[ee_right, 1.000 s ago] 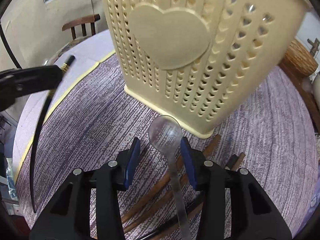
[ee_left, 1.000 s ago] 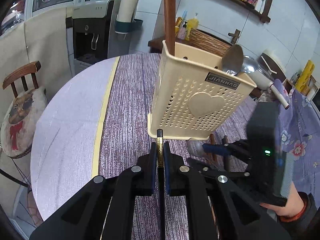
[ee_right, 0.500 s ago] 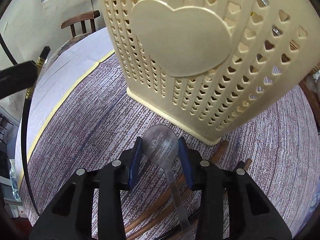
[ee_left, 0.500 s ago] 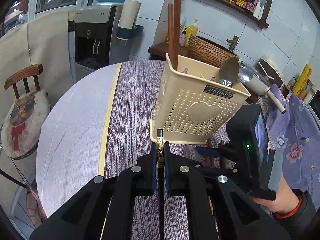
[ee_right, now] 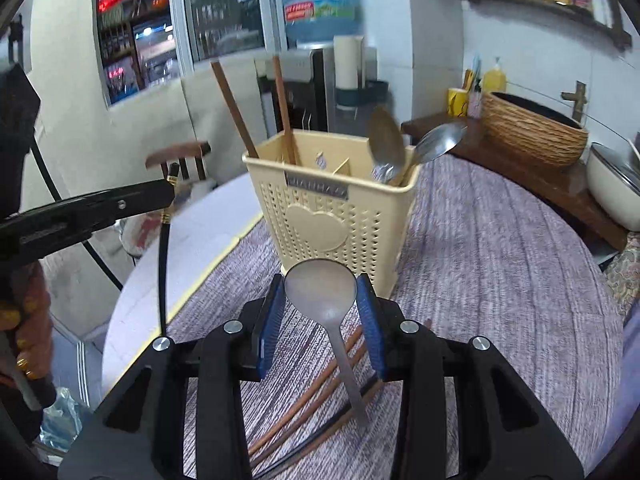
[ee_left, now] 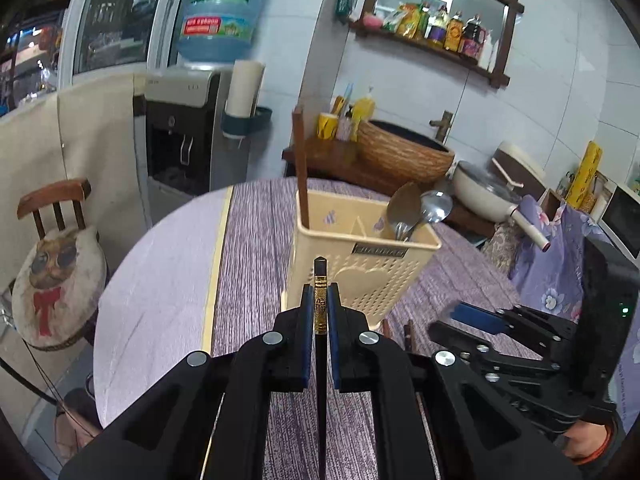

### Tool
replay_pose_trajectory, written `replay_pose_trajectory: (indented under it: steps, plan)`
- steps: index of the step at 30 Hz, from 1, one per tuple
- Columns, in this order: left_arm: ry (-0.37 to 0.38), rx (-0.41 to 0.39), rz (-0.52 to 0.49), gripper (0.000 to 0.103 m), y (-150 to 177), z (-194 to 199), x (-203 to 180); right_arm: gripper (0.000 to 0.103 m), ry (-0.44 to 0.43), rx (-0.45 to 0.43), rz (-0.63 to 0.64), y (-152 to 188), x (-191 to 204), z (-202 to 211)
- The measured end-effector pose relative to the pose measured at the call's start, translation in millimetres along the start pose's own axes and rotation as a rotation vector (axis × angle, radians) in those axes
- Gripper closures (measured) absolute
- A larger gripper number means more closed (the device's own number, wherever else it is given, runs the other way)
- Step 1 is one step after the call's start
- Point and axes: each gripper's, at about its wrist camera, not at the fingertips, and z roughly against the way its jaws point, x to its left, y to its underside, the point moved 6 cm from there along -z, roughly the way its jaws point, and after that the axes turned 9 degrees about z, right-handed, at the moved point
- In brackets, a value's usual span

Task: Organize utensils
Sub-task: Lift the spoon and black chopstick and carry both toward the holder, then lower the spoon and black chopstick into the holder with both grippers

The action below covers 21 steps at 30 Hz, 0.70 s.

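Left gripper (ee_left: 319,307): clamped tight on a black chopstick (ee_left: 319,280) with a gold band, held above the table.
Utensil holder (ee_right: 336,216): stood upright on the purple tablecloth (ee_right: 500,248); brown chopsticks (ee_right: 256,116) are kept in its left compartment, spoons (ee_right: 390,144) in its right.
Right gripper (ee_right: 321,312): partly closed, a metal spoon (ee_right: 322,292) gripped by its bowl between the blue pads.
Loose chopsticks (ee_right: 320,388): left lying on the cloth below the right gripper.

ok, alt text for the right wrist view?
The right hand-held gripper grips a metal spoon by its bowl before a cream utensil caddy that holds brown chopsticks and spoons. More chopsticks lie on the purple tablecloth.
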Motion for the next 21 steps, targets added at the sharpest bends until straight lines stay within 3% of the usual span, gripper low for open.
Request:
replay_pose_trajectory:
  steps: [4,13,21]
  plan:
    - [0.005,-0.04,-0.021,0.095,-3,11,-9,0.066,0.016,-0.046,-0.047,-1,-14,35]
    - [0.013,-0.057,-0.034,0.095,-4,23,-14,0.066,-0.005,-0.088,-0.13,5,-24,63]
    - [0.051,-0.095,-0.039,0.095,-32,48,-24,0.066,-0.014,-0.216,-0.157,-33,-17,85]
